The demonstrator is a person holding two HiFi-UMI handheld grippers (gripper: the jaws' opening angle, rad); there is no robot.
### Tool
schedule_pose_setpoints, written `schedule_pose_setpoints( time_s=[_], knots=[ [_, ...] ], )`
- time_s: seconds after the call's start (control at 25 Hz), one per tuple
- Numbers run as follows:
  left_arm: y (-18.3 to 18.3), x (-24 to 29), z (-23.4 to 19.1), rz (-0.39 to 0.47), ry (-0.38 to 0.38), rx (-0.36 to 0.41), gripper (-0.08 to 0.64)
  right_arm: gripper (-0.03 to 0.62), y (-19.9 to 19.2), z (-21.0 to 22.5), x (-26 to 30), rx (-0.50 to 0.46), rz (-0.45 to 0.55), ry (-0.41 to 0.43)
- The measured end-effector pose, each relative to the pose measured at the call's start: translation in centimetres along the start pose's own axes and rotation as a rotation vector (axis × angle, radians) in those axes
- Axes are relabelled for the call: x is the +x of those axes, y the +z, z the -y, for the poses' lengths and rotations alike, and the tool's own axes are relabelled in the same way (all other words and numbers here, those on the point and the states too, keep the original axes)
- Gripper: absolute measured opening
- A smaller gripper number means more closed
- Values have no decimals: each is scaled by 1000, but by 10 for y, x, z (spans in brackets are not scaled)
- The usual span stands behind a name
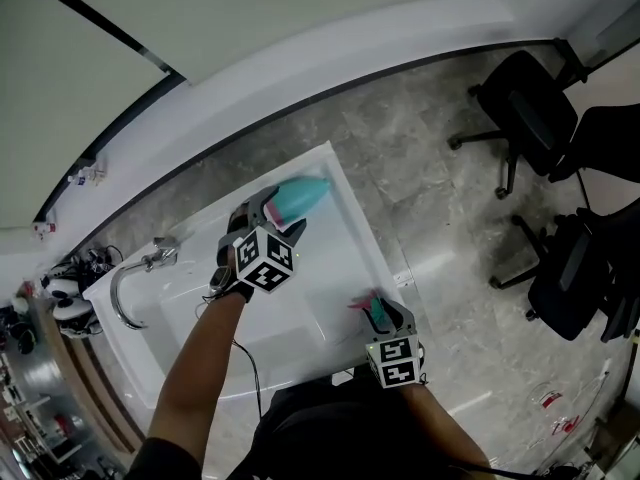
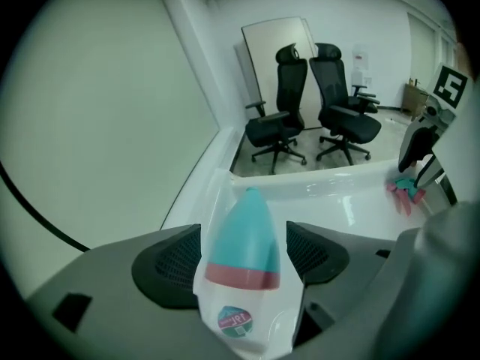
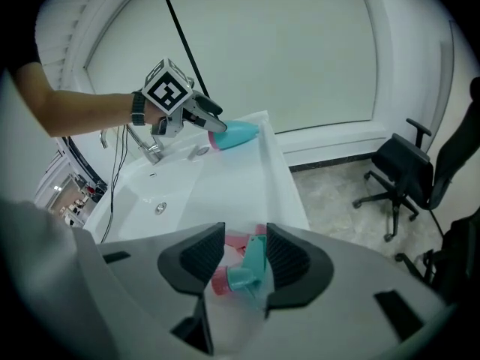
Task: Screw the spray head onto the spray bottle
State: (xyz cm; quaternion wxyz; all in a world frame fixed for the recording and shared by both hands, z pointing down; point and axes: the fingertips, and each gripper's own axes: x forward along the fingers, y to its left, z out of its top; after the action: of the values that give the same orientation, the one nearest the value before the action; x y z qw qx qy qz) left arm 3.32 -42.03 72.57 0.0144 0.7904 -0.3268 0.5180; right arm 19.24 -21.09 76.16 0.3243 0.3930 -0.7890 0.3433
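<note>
Teal-pink spray bottle inside open left hand-held gripper | right hand-held gripper open around spray head

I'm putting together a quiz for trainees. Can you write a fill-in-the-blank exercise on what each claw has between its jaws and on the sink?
1. Between the jaws of the left claw is the spray bottle, with a ___ band round it.
2. Between the jaws of the right claw is the spray head, not yet on the ___.
3. The faucet on the sink is nearer the ___ claw.
Missing: pink; bottle; left.
</note>
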Motion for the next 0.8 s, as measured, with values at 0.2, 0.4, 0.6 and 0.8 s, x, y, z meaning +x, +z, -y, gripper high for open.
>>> schedule_pose_setpoints(
  time_s=[0.2,0.4,0.6,0.8],
  knots=[
    [-12,20,-1,-104,-36,51,353,163,1,2,11,-59,-35,-26],
    [-19,34,6,-194,-69,101,362,166,-10,5,16,-90,-105,-43],
    [-25,47,6,-262,-88,145,376,166,-16,6,19,-122,-167,-49],
    [-33,60,13,-312,-125,155,403,166,-26,2,24,-155,-229,-55]
  ],
)
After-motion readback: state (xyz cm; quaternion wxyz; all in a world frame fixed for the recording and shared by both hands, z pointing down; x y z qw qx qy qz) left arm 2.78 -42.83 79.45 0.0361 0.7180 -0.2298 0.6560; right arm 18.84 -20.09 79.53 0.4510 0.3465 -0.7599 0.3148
